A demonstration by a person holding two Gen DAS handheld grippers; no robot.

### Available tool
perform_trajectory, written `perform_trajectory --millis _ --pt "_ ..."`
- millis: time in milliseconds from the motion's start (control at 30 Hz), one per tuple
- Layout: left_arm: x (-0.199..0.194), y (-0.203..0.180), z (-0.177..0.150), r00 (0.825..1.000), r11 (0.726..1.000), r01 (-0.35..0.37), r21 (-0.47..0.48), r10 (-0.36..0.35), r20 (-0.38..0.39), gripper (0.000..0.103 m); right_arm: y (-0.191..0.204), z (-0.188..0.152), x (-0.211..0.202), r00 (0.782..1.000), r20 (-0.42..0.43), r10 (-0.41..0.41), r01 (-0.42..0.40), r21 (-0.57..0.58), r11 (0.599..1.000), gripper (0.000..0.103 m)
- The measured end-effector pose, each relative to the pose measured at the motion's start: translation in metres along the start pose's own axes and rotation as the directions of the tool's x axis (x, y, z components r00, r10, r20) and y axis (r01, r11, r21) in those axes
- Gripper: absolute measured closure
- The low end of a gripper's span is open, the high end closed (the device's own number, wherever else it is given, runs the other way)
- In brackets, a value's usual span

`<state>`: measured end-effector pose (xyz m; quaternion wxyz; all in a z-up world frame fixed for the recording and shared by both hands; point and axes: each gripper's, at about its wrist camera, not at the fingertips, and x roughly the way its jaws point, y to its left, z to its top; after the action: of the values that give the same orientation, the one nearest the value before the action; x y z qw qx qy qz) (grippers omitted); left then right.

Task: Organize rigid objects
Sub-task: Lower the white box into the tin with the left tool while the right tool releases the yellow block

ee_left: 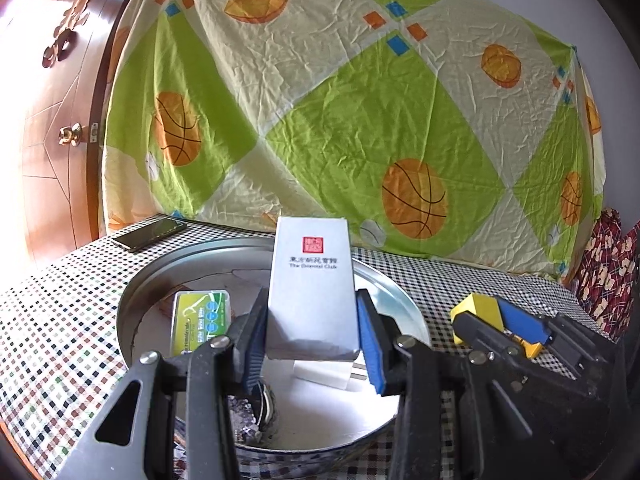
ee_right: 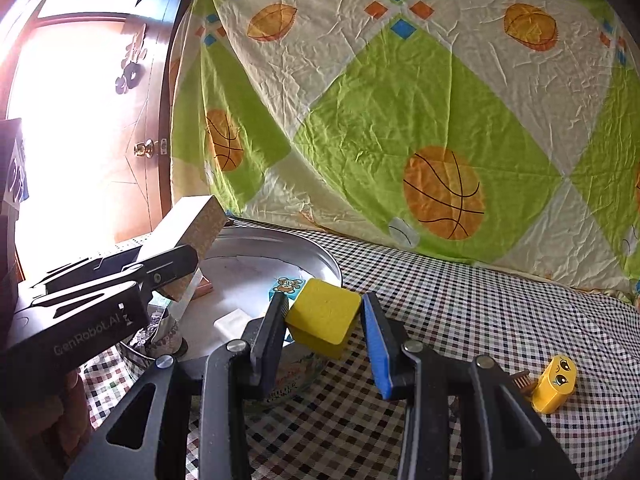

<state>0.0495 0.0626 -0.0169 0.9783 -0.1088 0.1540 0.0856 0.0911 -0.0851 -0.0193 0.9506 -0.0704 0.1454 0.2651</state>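
Note:
My left gripper (ee_left: 312,320) is shut on a tall silver-white box (ee_left: 312,280) with a red seal. Its blue pads press both sides, and it hangs upright over a round metal tin (ee_left: 132,304). In the right wrist view the same box (ee_right: 188,224) shows at the left in the left gripper (ee_right: 176,268), above the tin (ee_right: 320,260). My right gripper (ee_right: 324,312) is shut on a yellow block (ee_right: 322,316), just right of the tin's rim. The right gripper (ee_left: 492,316) and yellow block (ee_left: 478,312) also appear at the right of the left wrist view.
Inside the tin lie a green card case (ee_left: 200,320), a white plug (ee_left: 328,374), a glittery item (ee_left: 248,412) and a bear-print card (ee_right: 286,285). A phone (ee_left: 150,234) lies at the back left. A yellow toy with eyes (ee_right: 556,384) sits on the checked cloth at the right.

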Motion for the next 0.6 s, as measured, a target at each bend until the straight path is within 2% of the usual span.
perform_trajectory --millis 367,600 --pt "0.007 0.021 0.002 0.999 0.999 -0.040 -0.012 0.039 -0.033 0.063 0.017 0.006 0.012 1.000 -0.009 0.019 -0.019 -0.040 0.999 0.063" --pt "0.019 0.035 0.005 0.995 0.999 -0.049 -0.014 0.048 -0.093 0.063 0.025 0.016 0.029 0.998 -0.038 0.052 -0.054 -0.044 0.998 0.063"
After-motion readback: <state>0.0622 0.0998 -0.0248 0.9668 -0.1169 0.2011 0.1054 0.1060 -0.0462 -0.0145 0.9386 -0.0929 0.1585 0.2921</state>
